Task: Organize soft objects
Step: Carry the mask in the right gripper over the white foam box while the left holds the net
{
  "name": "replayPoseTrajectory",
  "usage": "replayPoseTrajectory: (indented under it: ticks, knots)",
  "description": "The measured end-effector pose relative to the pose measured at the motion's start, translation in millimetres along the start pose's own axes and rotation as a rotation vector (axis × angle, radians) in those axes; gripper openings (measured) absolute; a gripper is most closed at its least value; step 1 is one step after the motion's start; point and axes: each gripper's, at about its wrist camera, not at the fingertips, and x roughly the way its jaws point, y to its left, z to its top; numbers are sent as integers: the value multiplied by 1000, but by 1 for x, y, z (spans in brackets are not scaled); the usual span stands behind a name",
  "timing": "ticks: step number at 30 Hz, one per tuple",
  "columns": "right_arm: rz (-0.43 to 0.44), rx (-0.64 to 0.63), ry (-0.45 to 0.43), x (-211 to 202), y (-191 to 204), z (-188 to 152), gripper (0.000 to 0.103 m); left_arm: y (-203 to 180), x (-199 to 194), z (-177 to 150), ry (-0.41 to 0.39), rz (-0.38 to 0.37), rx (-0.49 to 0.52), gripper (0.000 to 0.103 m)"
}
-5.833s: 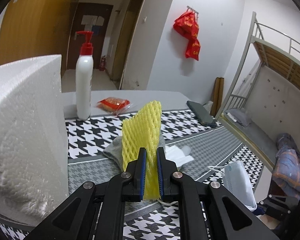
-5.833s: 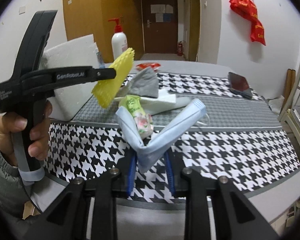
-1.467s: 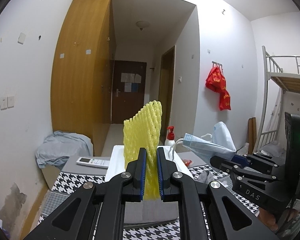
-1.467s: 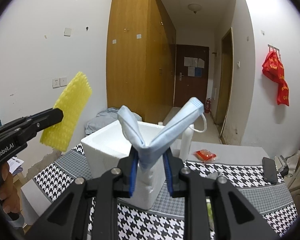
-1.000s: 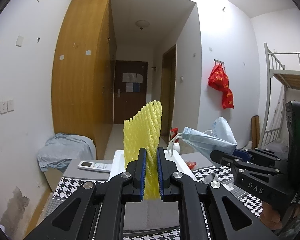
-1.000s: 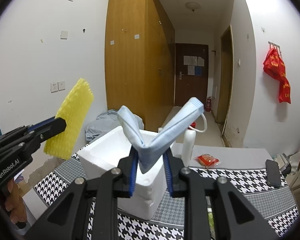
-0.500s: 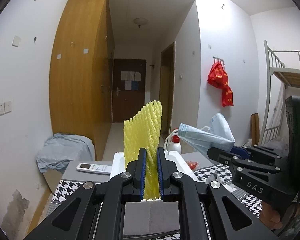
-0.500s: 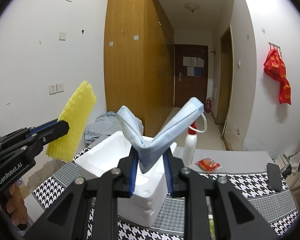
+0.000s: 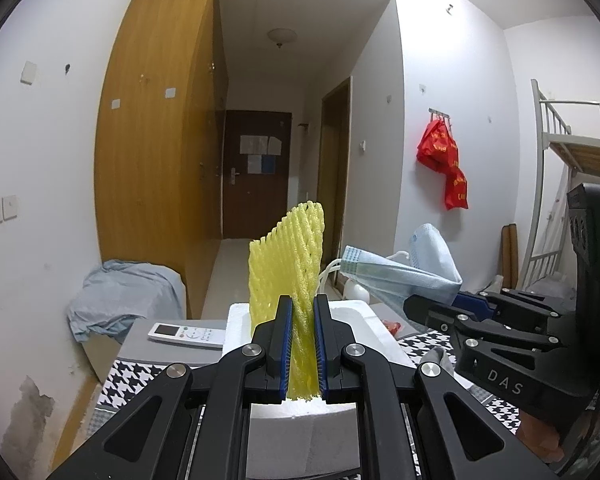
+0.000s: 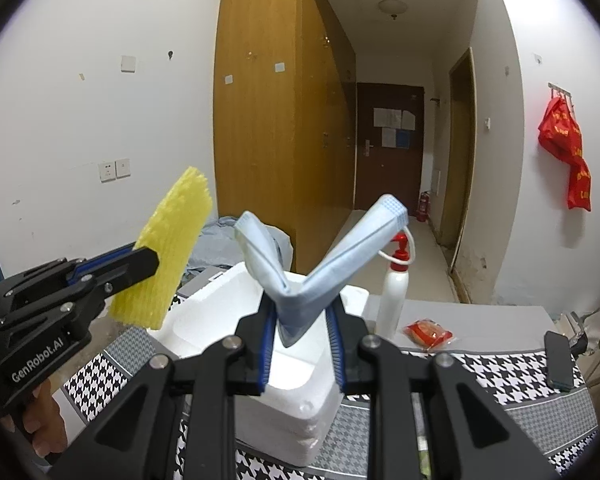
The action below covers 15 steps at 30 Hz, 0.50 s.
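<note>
My left gripper (image 9: pixel 302 344) is shut on a yellow foam net sleeve (image 9: pixel 288 264) that stands upright between the fingers; it also shows in the right wrist view (image 10: pixel 168 252). My right gripper (image 10: pixel 302 332) is shut on a folded light-blue face mask (image 10: pixel 320 256), which spreads into a V; the mask also shows in the left wrist view (image 9: pixel 396 272). Both grippers are held above an open white foam box (image 10: pixel 220 312), which also shows in the left wrist view (image 9: pixel 364 320), on a houndstooth-covered table.
A white pump bottle with a red top (image 10: pixel 394 292), a red snack packet (image 10: pixel 428 334) and a dark phone (image 10: pixel 558 360) lie on the table to the right. A remote control (image 9: pixel 186 334) lies left of the box. Wardrobe and door stand behind.
Both grippers have moved a little closer over the foam box, still holding the net sleeve and the mask. Earlier they lifted these items from the table.
</note>
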Motion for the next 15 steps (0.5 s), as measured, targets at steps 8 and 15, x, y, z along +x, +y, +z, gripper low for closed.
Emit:
replayPoseTrajectory:
  ticks: [8,15]
  knots:
    - [13,-5,30,14,-2,-1,28,5,5,3,2,8,-2,11]
    - [39,-20,43,23,0,-2,29,6,7,1,11,21,-12,11]
